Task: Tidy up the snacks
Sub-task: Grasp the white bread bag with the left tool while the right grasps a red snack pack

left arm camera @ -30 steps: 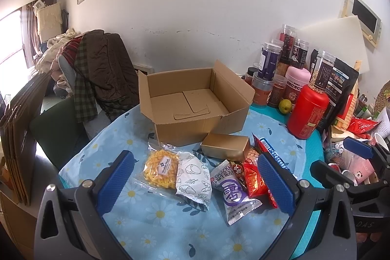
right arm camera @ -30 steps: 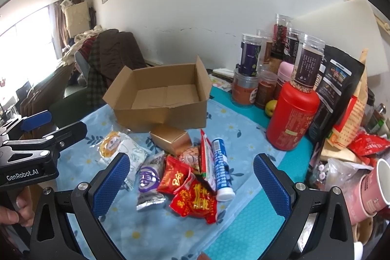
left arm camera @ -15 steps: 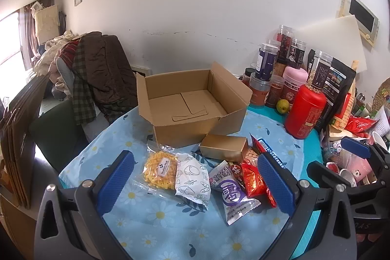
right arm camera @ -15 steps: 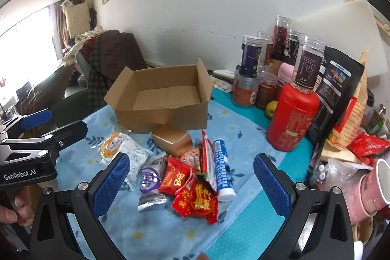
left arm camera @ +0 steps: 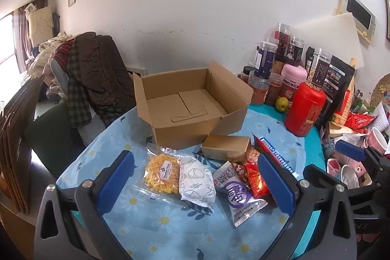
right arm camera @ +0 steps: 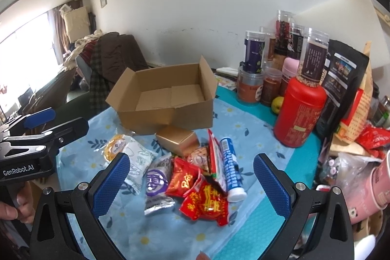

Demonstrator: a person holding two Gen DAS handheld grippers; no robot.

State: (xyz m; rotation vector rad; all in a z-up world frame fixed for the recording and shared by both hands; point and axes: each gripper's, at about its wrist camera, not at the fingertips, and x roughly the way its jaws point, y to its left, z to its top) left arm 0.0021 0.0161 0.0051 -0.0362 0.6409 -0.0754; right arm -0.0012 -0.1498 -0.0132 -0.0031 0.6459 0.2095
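Left view, gripper point(left arm camera: 196, 180): jaws spread wide, empty, held over the snacks point(left arm camera: 207, 174).
Left view, table: flowered cloth point(left arm camera: 156, 223); empty box point(left arm camera: 190, 104) just behind the snacks.
Right view, gripper point(right arm camera: 191, 183): jaws apart, holding nothing, above the snack pile point(right arm camera: 195, 177).
Right view, surroundings: jars point(right arm camera: 280, 60) and red canister point(right arm camera: 299, 111) at right; left gripper point(right arm camera: 41, 128) at left.

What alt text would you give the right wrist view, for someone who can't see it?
An open right tool hovers over a pile of snack packets on a floral cloth, with an empty cardboard box behind them. Jars and a red canister crowd the right side, and the left tool shows at the left edge.
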